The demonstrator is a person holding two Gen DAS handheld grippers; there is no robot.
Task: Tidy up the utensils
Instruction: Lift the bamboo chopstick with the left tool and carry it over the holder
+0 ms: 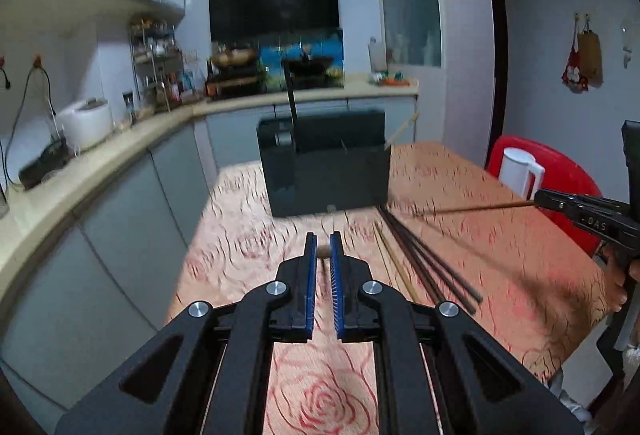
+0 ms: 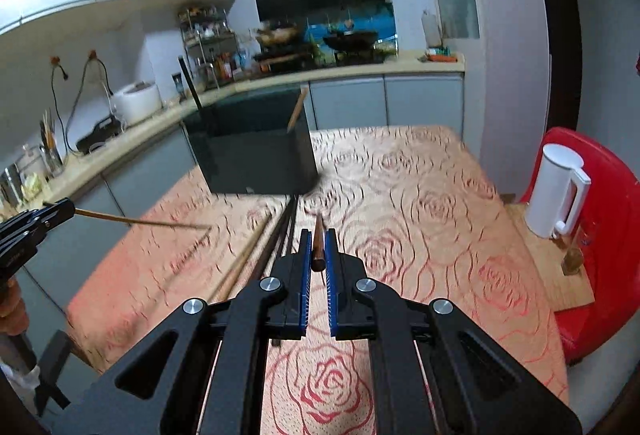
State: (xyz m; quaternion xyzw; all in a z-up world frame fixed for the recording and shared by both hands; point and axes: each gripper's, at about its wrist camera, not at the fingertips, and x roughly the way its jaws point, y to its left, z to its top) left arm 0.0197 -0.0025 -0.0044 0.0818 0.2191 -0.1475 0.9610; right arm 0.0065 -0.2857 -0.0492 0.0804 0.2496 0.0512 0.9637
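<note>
Gripping one thin brown wooden chopstick between its blue-padded fingers, the right hand-held gripper hangs above the counter covered by a pink rose-patterned cloth; the stick lies along the narrow gap and its pointed end pokes out forward past the fingertips. In the left wrist view the same gripper comes in from the right edge, its stick reaching left over the cloth.

The left hand-held gripper is likewise closed to a narrow gap on a pale wooden chopstick, whose blunt end shows between the blue pads in its own view, and which the right wrist view shows sticking out rightward from the gripper at the left edge.

A black rectangular utensil holder box stands at the far side of the counter. One black chopstick rises upright from its left part and one light wooden chopstick leans out at its right corner.

A bundle of loose black chopsticks lies on the cloth, running from near the foot of the box toward the near edge, with a light wooden chopstick lying just beside it on the left.

Off the counter's right side, a white electric kettle stands on a wooden board on a red plastic stool.
</note>
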